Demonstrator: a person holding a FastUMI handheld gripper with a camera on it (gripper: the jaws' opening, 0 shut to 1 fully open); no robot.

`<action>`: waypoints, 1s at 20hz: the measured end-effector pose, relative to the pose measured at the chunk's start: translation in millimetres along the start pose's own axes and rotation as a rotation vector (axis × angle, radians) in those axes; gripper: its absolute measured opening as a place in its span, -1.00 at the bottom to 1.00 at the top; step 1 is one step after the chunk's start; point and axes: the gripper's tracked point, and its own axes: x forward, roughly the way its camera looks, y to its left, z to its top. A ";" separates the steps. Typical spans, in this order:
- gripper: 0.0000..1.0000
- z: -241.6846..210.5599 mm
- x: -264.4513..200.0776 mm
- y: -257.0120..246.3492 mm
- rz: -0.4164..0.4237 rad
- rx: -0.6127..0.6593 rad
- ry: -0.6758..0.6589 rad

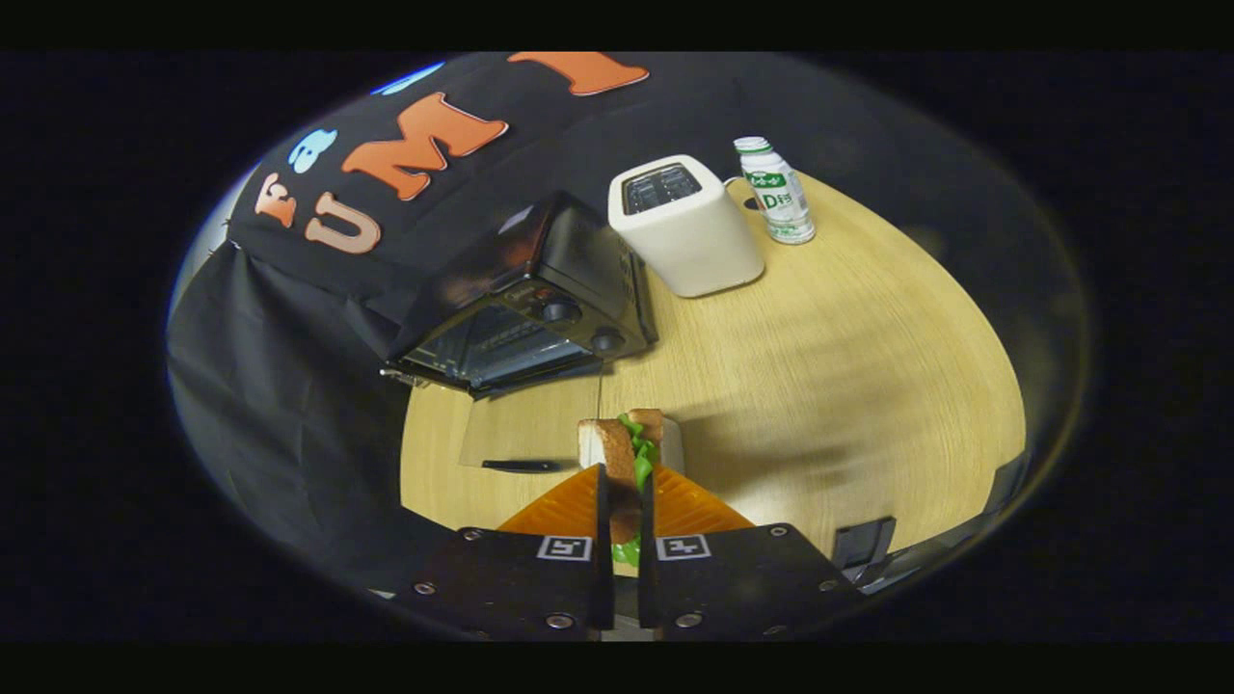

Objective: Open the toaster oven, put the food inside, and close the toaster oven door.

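One toaster oven (525, 313) stood far left on the wooden table (868, 386), its glass door (525, 434) folded down open. One white toaster (684, 226) and one bottle (776, 190) stood farther right. One gripper (625, 492) was clenched on one sandwich (627, 453), both fingers pressing it, near the oven's open door.

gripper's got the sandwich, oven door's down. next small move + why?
Probably carry the sandwich forward toward the oven. The gripper is shut on the sandwich, held above the table, and the oven door lies open flat between the fingers and the oven cavity. The toaster and bottle stand off to the side of that path.
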 end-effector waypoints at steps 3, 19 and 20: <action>-0.80 5.4 -8.9 30.8 0.017 0.060 -0.084; -0.80 15.0 66.9 134.8 0.140 0.541 -0.459; -0.80 16.7 74.9 137.9 0.140 0.568 -0.479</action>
